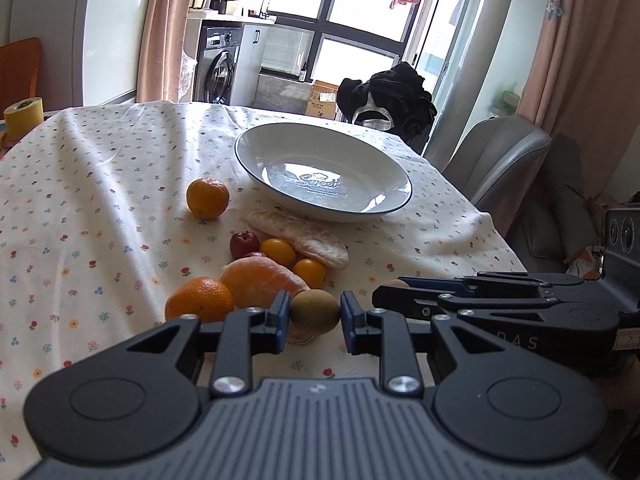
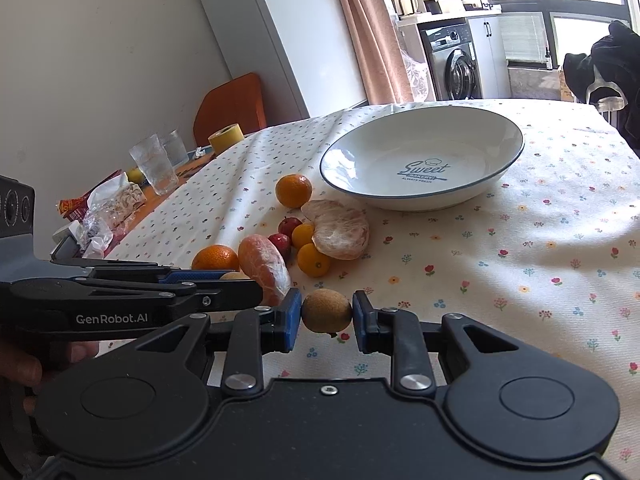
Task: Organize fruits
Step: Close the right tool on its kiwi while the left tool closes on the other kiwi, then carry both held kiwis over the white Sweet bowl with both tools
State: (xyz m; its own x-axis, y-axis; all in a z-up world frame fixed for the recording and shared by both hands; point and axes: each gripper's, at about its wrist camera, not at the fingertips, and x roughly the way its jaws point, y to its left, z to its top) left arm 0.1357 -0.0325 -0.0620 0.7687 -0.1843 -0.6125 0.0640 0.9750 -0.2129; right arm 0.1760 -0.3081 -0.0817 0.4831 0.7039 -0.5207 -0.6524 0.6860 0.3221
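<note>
A brown kiwi sits between the blue pads of my left gripper, which is shut on it just above the cloth. My right gripper is shut on a second kiwi. The two grippers are side by side at the near edge of the fruit pile. On the cloth lie two oranges, two peeled pomelo pieces, small red fruits and small yellow citrus. Beyond them stands a white plate with nothing in it.
The floral tablecloth covers the table. In the right wrist view, glasses, a yellow tape roll and snack wrappers crowd the left end. A grey chair stands at the table's right edge.
</note>
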